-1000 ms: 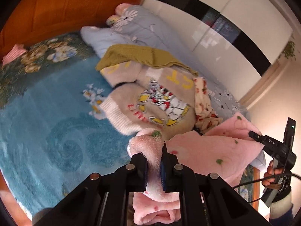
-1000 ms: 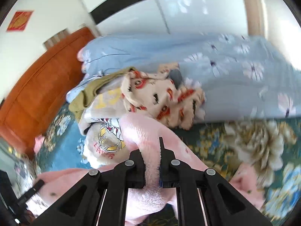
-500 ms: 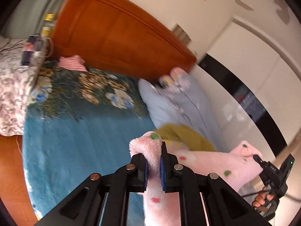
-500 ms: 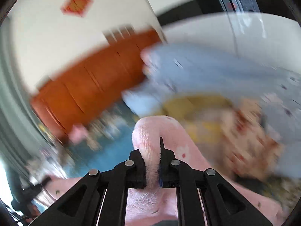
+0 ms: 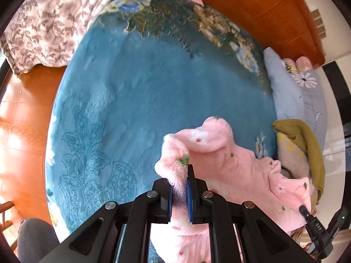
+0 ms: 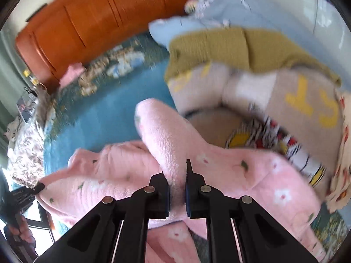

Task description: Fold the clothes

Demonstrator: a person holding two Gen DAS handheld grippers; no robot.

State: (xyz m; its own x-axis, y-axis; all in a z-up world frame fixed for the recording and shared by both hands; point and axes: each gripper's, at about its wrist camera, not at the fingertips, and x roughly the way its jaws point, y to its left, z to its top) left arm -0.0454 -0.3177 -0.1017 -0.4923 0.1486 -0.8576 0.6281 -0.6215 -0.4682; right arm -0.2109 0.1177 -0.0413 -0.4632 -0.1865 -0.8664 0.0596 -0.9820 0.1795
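A fluffy pink garment with small flower and leaf prints hangs stretched between both grippers above a blue plush blanket. My left gripper is shut on one edge of it. My right gripper is shut on another edge of the same pink garment. The right gripper also shows at the lower right of the left wrist view, and the left gripper at the lower left of the right wrist view.
A pile of clothes lies to the right: a beige cartoon sweater, an olive knit, a pale blue floral quilt. An orange wooden headboard stands behind. A grey floral cover and wooden floor lie left.
Both grippers have lifted the pink garment off the clothes pile, swung it left and tipped down over the bare blue blanket. Both stayed shut on it.
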